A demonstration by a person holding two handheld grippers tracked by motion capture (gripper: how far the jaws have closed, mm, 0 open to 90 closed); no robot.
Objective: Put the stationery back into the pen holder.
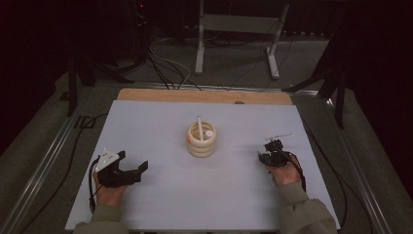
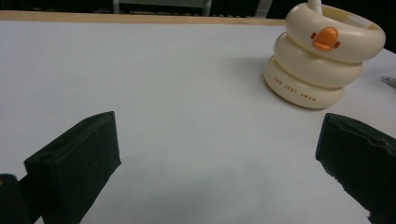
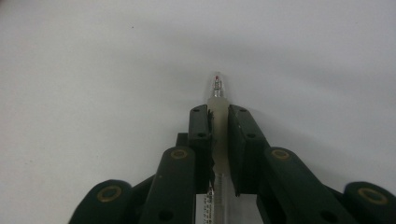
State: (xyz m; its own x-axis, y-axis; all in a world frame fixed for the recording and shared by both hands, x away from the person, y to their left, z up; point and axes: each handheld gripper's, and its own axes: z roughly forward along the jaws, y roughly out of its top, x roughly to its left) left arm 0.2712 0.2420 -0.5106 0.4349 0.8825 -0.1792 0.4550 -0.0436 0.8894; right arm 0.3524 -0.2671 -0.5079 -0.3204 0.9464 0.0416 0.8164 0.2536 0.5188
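Observation:
A cream pen holder [image 1: 201,139] shaped like stacked rings stands mid-table, with a white pen [image 1: 198,124] upright in it. In the left gripper view the holder [image 2: 322,56] shows an orange duck bill and sits far right. My left gripper [image 1: 133,160] rests at the near left, its jaws wide apart [image 2: 219,135] with bare table between them. My right gripper [image 1: 273,144] is at the near right, shut on a slim clear pen [image 3: 218,100] whose red-tipped point sticks out past the pads. From above, that pen [image 1: 280,137] shows as a thin pale line.
A white mat [image 1: 160,122] covers the table, with a wooden strip [image 1: 204,96] along its far edge. Beyond it stand a grey metal frame [image 1: 238,29] and loose cables on a dark floor. A person's hands and sleeves come in from the bottom.

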